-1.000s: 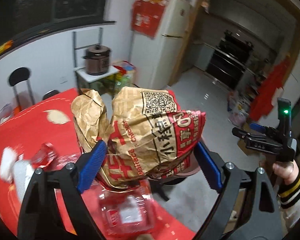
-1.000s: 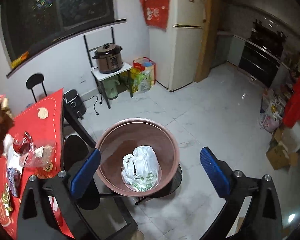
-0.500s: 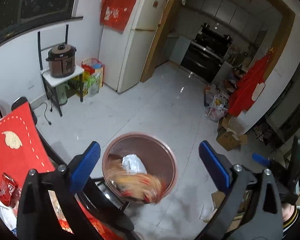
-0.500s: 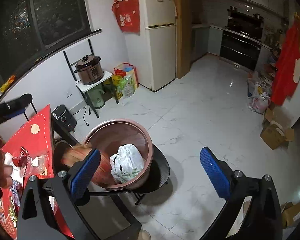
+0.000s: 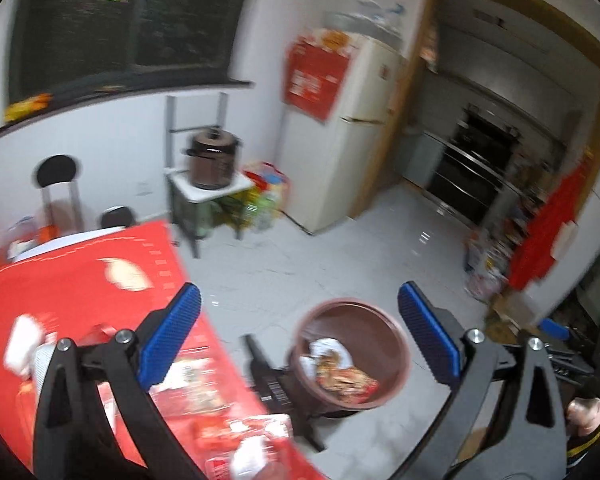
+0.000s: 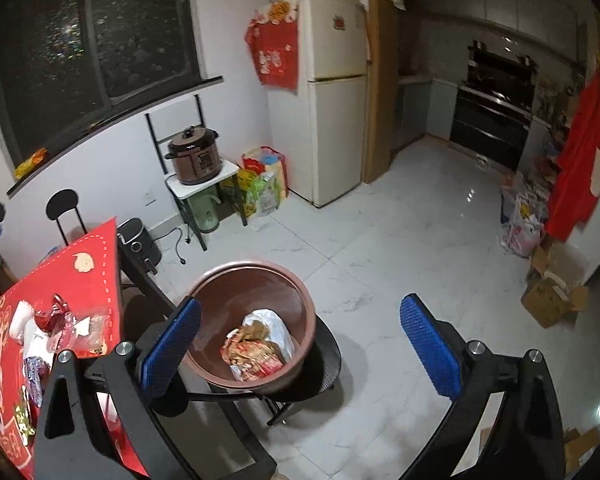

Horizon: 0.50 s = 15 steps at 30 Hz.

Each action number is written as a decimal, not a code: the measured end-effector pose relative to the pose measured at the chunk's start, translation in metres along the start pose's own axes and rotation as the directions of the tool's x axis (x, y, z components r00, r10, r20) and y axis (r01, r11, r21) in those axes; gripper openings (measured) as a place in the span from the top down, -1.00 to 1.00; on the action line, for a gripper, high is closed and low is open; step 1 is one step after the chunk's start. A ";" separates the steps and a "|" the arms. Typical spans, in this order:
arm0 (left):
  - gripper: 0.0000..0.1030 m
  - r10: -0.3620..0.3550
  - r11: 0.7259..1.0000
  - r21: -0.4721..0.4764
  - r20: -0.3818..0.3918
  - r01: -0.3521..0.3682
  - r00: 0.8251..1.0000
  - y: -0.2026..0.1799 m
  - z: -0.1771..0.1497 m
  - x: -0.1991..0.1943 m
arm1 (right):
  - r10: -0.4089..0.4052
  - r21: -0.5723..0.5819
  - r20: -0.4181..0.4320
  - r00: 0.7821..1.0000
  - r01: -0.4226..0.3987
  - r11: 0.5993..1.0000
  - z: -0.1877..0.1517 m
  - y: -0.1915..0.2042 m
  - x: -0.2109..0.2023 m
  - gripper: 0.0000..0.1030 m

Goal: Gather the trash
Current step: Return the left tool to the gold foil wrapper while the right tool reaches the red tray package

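Jaws of the left gripper (image 5: 298,338) are standing as wide apart as they go, with nothing between the blue pads, and the right gripper (image 6: 300,346) is likewise hanging wide open and empty. Just beyond both, the brown basin (image 6: 220,294) serving as the bin is sitting on a black stool (image 6: 326,364), and the crumpled paper food bag (image 6: 252,354) is lying inside it on top of a white plastic bag (image 6: 274,324). To the left, the red-clothed table (image 6: 88,280) is carrying what remains: a clear plastic wrapper (image 6: 86,330), a white wad (image 6: 20,318) and small foil packets (image 6: 32,372) near its close edge. In the left wrist view the same litter is showing as blurred shapes at the near left. One drop-off is looking complete, so the step in hand is probably turning back for the next piece. That move is calling for a swing left over the table, a descent onto the wrapper, and a close gentle enough to pinch thin film off the cloth.
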<state>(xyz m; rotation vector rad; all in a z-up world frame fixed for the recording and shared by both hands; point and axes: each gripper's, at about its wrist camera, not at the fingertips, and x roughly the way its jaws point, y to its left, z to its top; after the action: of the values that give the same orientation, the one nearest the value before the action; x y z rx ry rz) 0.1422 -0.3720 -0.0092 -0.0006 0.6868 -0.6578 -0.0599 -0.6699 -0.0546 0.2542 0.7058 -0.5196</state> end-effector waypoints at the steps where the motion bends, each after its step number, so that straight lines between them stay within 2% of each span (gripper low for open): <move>1: -0.89 0.031 0.999 -0.017 0.010 -0.031 0.999 0.011 -0.003 -0.010 | 0.019 -0.016 0.002 1.000 -0.019 1.000 0.000 0.007 0.000 -0.90; 4: -0.89 0.123 0.990 -0.070 0.041 -0.120 0.992 0.046 -0.012 -0.041 | 0.077 -0.054 -0.010 0.997 -0.078 0.996 -0.001 0.028 0.004 -0.90; 10: -0.89 0.295 0.946 -0.159 0.053 -0.284 0.954 0.118 -0.054 -0.107 | 0.193 -0.134 -0.050 0.980 -0.198 0.971 -0.012 0.090 0.014 -0.90; 12: -0.90 0.341 0.926 -0.185 0.032 -0.330 0.939 0.144 -0.072 -0.128 | 0.230 -0.149 -0.066 0.971 -0.237 0.960 -0.017 0.116 0.017 -0.90; 15: -0.90 0.383 0.905 -0.199 -0.001 -0.376 0.924 0.175 -0.097 -0.152 | 0.317 -0.170 -0.092 0.944 -0.328 0.929 -0.028 0.159 0.017 -0.90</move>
<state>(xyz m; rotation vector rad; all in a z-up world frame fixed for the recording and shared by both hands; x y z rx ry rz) 0.0955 -0.1262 -0.0327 -0.0596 0.6885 -0.2121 0.0200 -0.5312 -0.0792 0.2095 0.7507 -0.1308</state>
